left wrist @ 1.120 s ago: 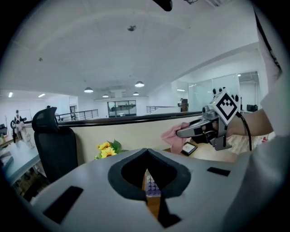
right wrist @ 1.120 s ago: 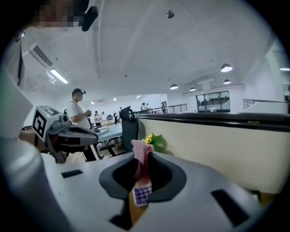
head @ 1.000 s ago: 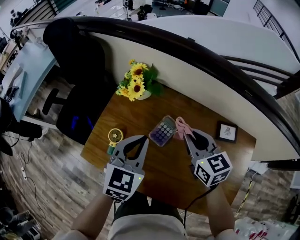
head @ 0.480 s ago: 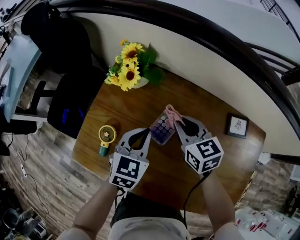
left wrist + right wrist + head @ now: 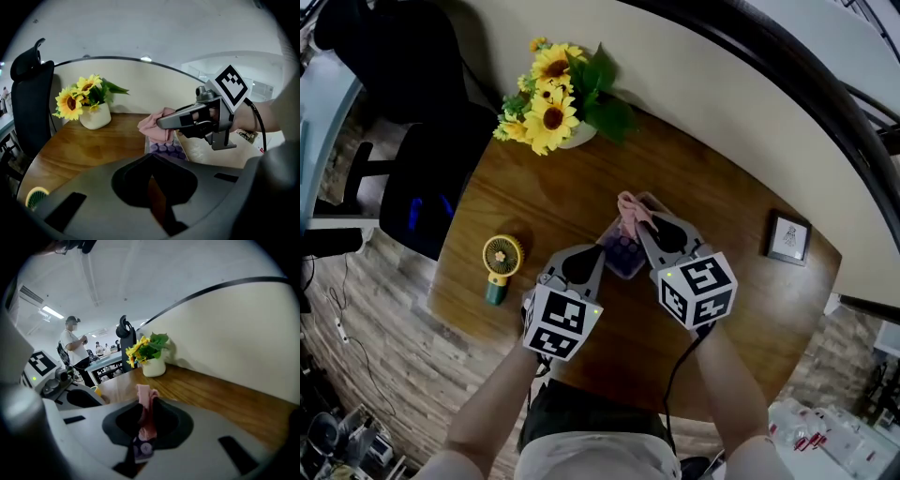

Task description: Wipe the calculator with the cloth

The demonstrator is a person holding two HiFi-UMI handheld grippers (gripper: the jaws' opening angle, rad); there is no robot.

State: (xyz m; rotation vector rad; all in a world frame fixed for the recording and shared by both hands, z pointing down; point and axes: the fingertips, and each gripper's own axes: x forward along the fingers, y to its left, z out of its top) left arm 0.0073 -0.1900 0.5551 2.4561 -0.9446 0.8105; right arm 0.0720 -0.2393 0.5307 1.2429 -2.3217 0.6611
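Observation:
A calculator (image 5: 622, 257) with purple keys lies on the wooden table (image 5: 534, 206). A pink cloth (image 5: 630, 210) is bunched over its far end. My right gripper (image 5: 636, 225) is shut on the cloth and holds it down on the calculator. In the right gripper view the cloth (image 5: 146, 411) stands between the jaws, with keys of the calculator (image 5: 143, 449) under them. My left gripper (image 5: 599, 253) is shut, its tips at the calculator's near left edge. The left gripper view shows the calculator (image 5: 165, 150), the cloth (image 5: 153, 126) and the right gripper (image 5: 161, 124) just beyond my left gripper (image 5: 152, 159).
A white pot of sunflowers (image 5: 551, 94) stands at the table's far left corner. A yellow handheld fan (image 5: 499, 259) lies left of my left gripper. A small picture frame (image 5: 789, 237) sits at the right. A black chair (image 5: 422, 141) is left of the table. People (image 5: 72, 348) stand far off.
Both grippers have closed in on the calculator. The right gripper has carried the cloth leftward onto the calculator's far end. The left gripper's tips have come up to its near edge.

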